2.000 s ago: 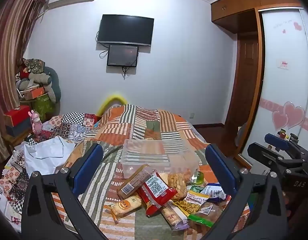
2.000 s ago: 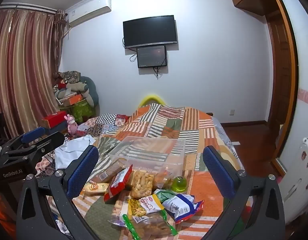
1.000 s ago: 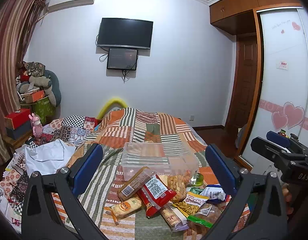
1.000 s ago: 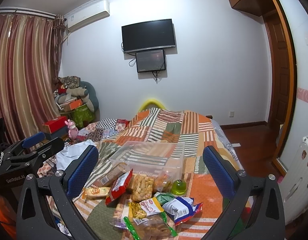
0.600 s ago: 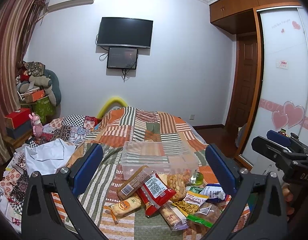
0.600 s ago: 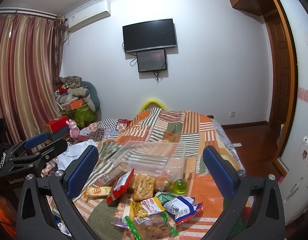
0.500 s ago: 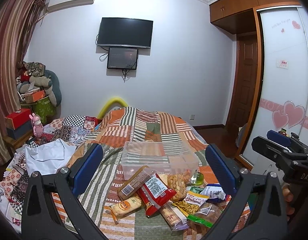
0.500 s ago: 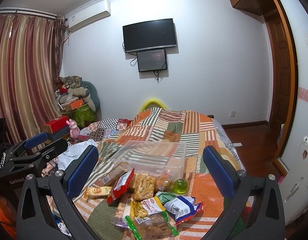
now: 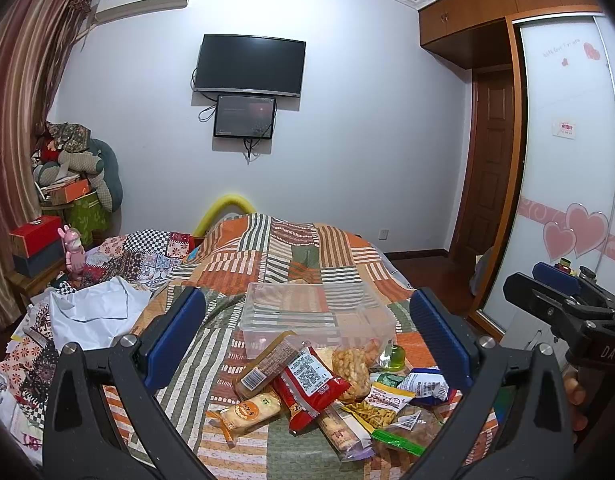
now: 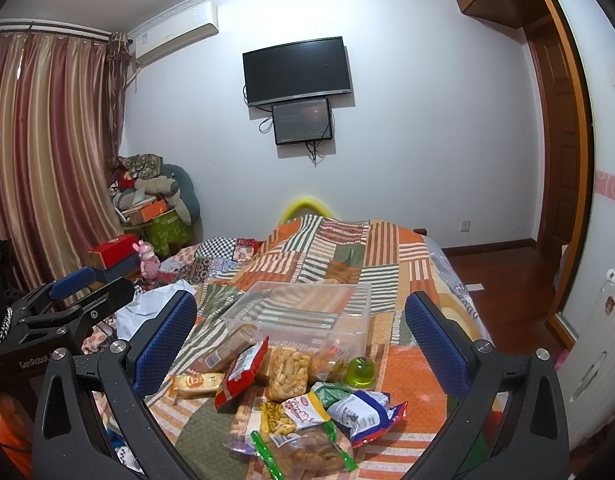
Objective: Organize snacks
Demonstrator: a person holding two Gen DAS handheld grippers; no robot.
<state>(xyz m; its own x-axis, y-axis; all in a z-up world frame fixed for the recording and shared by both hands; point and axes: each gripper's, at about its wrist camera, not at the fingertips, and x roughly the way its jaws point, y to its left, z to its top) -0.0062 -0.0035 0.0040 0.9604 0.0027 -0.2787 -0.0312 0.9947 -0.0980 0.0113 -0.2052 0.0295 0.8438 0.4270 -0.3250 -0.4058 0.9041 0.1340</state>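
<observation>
Behind everything hangs a dark wall television (image 9: 249,64); below us lies the bed with its orange-and-green striped patchwork quilt (image 9: 307,256). We hold the left gripper (image 9: 307,336) and the right gripper (image 10: 303,332) above the near end of the bed, both spread wide and carrying nothing. A clear plastic bin (image 9: 319,316) sits empty mid-bed. Touching its near wall, the snacks lie heaped: a red foil packet (image 9: 307,380), a brown wrapped biscuit bar (image 9: 267,364), a clear bag of golden puffs (image 9: 353,368), a small green jelly cup (image 10: 360,372) and a blue-and-white crinkled pouch (image 10: 363,408). The packets overlap, so we judge a pinch could drag a neighbour along or crush the puffs. The soft quilt may let the bin tip when nudged.
</observation>
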